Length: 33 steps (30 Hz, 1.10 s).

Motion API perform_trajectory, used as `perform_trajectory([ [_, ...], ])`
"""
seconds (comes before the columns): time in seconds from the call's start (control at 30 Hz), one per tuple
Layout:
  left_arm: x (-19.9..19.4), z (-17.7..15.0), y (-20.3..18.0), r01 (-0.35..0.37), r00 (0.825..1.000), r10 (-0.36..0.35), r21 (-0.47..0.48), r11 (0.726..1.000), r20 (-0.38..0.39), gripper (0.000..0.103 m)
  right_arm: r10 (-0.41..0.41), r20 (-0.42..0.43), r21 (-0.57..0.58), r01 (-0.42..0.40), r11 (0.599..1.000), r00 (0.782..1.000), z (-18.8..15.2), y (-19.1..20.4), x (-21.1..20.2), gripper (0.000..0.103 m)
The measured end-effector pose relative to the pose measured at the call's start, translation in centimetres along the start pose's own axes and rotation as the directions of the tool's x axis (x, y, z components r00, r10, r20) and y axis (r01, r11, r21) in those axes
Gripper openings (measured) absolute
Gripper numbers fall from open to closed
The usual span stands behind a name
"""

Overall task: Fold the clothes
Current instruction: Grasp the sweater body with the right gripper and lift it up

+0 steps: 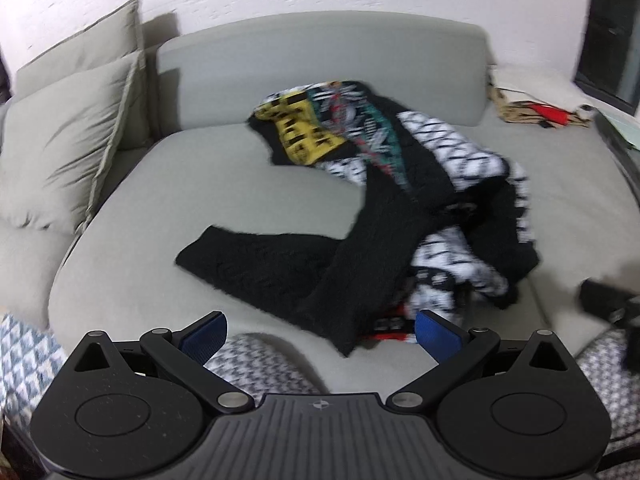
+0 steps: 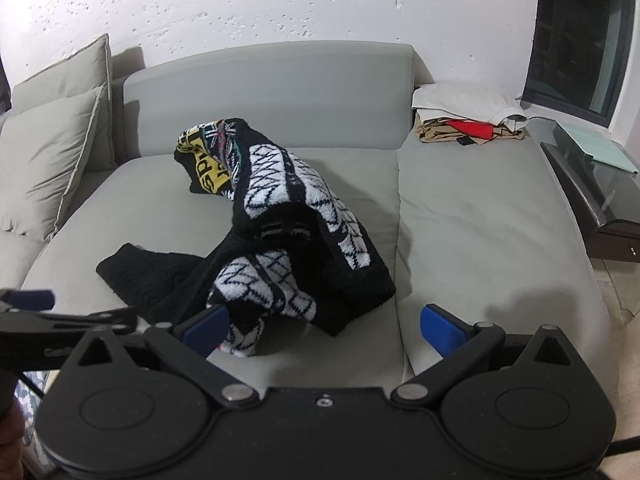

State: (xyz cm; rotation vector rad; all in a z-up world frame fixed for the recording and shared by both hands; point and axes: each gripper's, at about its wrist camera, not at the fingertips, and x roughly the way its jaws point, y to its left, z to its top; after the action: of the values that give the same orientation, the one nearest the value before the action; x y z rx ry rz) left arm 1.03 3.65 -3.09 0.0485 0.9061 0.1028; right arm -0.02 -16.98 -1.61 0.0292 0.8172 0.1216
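A crumpled black knit garment (image 1: 380,208) (image 2: 288,240) with white, yellow and teal patterns lies heaped on the grey sofa seat (image 1: 168,200) (image 2: 480,216). One black sleeve (image 1: 256,260) (image 2: 148,272) stretches flat to the left. My left gripper (image 1: 320,334) stands open at the near edge of the seat, its blue pads (image 1: 206,334) on either side of the garment's near end, nothing between them. My right gripper (image 2: 324,330) is open too, just before the heap's near edge. The left gripper (image 2: 28,300) shows at the left edge of the right wrist view.
Two grey cushions (image 1: 68,136) (image 2: 48,152) lean at the left. A folded stack of clothes (image 2: 468,120) (image 1: 536,110) sits on the back right of the sofa. A dark glass side table (image 2: 592,184) stands to the right. A patterned fabric (image 1: 256,364) lies below the left gripper.
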Motion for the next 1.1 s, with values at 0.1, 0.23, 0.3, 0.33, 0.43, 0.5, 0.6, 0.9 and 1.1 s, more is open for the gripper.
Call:
perform_trajectory([
  [0.1,1.2,-0.7,1.9,0.006,1.000,-0.008,-0.062,0.998,-0.029,0.094,0.007,0.053,-0.034,-0.006,0.999,0.999,0.1,-0.3,1.0,0.103],
  [0.23,2.7,-1.4,3.8,0.047,0.997,-0.054,-0.130,0.990,-0.050,0.071,0.022,0.109,-0.092,-0.012,0.996,0.994,0.5,-0.6,3.2,0.102],
  [0.3,3.2,-1.6,4.1,0.082,0.995,-0.090,-0.152,0.985,-0.052,0.064,0.038,0.117,-0.123,-0.023,0.992,0.992,1.0,-0.7,4.3,0.095],
  [0.33,3.4,-1.6,4.1,0.098,0.993,-0.108,-0.162,0.982,-0.052,0.064,0.047,0.119,-0.145,-0.029,0.989,0.992,1.3,-0.7,5.0,0.090],
  [0.43,3.7,-1.5,3.6,0.135,0.989,-0.142,-0.157,0.978,-0.035,0.065,0.060,0.124,-0.225,-0.031,0.974,0.990,2.4,-0.3,7.1,0.077],
  [0.5,3.8,-1.2,3.2,0.136,0.990,-0.140,-0.152,0.979,-0.021,0.066,0.082,0.135,-0.267,-0.044,0.963,0.987,3.1,0.1,8.2,0.071],
  [0.6,3.9,-0.7,2.6,0.116,0.993,-0.116,-0.146,0.983,0.008,0.067,0.116,0.149,-0.327,-0.062,0.943,0.982,4.0,0.9,10.0,0.069],
  [0.9,2.6,-1.1,2.3,0.086,0.996,-0.083,-0.179,0.980,0.026,0.068,0.194,0.171,-0.310,-0.134,0.941,0.966,8.0,2.2,14.0,0.013],
  [1.1,1.6,-1.9,2.9,0.057,0.998,-0.049,-0.200,0.978,0.042,0.070,-0.006,0.258,0.287,-0.070,0.955,0.966,12.4,-11.1,11.3,0.011],
])
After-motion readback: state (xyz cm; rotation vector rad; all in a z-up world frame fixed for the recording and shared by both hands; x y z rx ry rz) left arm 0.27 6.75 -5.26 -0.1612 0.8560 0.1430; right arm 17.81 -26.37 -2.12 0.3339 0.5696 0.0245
